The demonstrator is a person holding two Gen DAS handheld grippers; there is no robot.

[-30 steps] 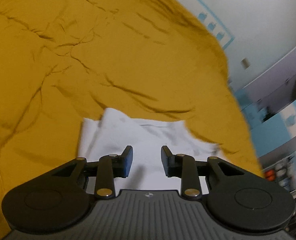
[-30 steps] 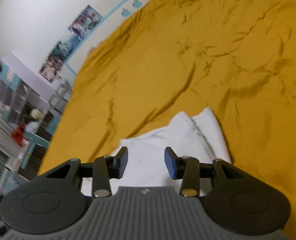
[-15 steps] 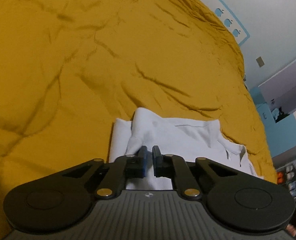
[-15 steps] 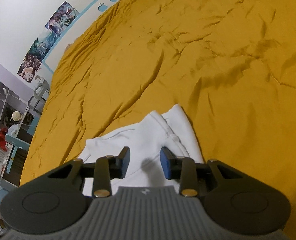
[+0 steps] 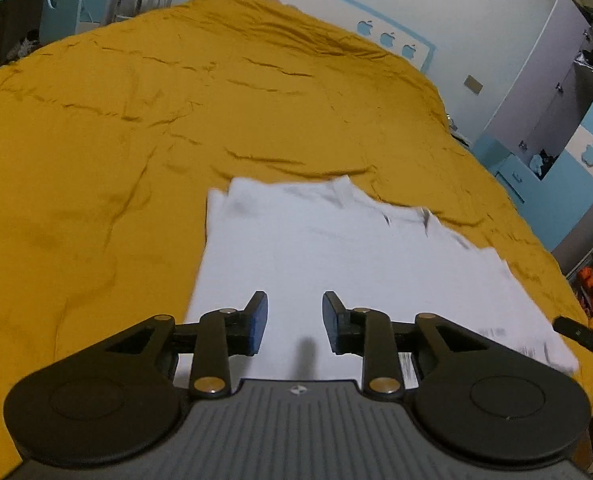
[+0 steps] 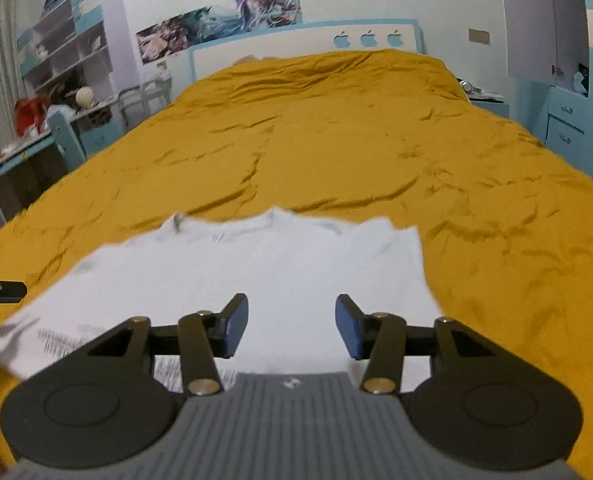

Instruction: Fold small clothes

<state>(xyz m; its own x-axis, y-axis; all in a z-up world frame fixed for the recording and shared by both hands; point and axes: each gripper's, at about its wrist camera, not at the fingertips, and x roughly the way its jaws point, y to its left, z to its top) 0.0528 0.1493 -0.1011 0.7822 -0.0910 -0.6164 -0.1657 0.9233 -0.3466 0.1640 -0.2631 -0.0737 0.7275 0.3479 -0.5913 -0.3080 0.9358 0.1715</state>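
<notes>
Now lying spread flat on the yellow bedcover (image 6: 376,152) — white shirt (image 5: 336,248), bunched half a second ago. Left gripper (image 5: 295,320), pinched shut then, and right gripper (image 6: 292,326) both gaping, gripping nothing — probably preparing first fold.

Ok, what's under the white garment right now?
The white garment lies flat on the wrinkled mustard bedspread, which shows around it. Anything beneath the cloth itself is covered.
</notes>
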